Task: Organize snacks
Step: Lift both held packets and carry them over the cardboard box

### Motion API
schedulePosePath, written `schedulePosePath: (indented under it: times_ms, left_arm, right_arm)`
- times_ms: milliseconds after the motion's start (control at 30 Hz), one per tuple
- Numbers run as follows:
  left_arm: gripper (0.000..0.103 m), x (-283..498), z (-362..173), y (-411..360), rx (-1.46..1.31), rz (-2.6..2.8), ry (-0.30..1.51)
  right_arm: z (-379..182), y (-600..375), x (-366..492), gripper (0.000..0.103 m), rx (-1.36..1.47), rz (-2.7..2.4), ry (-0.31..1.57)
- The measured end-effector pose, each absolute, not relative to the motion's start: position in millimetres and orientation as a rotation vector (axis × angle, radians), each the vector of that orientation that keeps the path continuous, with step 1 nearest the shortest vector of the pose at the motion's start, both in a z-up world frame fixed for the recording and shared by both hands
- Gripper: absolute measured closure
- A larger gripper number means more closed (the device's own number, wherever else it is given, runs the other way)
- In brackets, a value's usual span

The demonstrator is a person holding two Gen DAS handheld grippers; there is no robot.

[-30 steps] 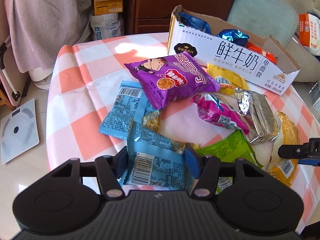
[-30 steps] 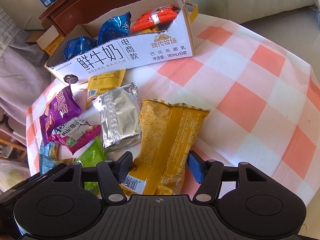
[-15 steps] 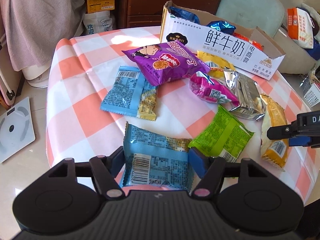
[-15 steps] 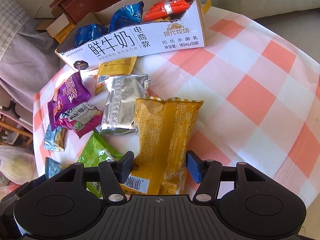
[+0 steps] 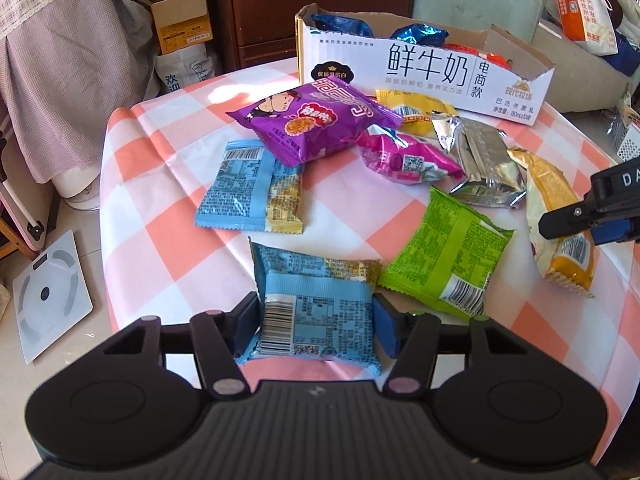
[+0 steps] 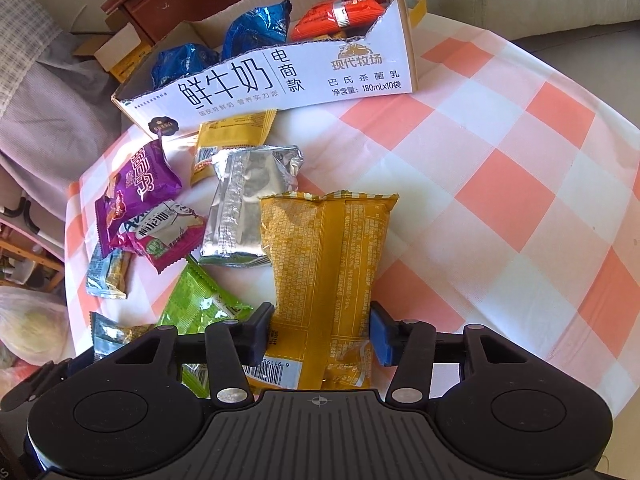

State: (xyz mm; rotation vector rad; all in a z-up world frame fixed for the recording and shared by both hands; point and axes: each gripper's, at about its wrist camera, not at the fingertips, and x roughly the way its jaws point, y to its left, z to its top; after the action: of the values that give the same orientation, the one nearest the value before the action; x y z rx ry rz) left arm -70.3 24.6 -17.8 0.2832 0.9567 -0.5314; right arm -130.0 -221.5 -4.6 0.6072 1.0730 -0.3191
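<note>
My left gripper straddles a light blue snack pack at the table's near edge; its fingers touch both sides of the pack. My right gripper straddles the near end of a long yellow snack bag, fingers touching its sides. A white cut-open milk carton box at the back holds blue and orange packs; it also shows in the right wrist view. Purple, pink, silver, green and another light blue pack lie loose on the checked tablecloth.
The round table with the orange-white cloth drops off at the left and near edges. A bathroom scale lies on the floor at left. A brown cabinet and cardboard boxes stand behind the table. A small yellow pack leans by the carton.
Both grippers have pulled back, so more of the table shows. Both grippers' fingers have narrowed, the left onto the light blue pack, the right onto the yellow bag. Snacks have not shifted.
</note>
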Motion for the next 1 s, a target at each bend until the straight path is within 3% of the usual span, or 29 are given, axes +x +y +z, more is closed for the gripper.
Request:
schedulePosePath:
  times_ms: [1000]
  left_arm:
    - [0.045,-56,43,12,0.103,-0.495,0.830]
  right_arm:
    - [39,-196,-123,0.057,0.488,-0.170,0.889]
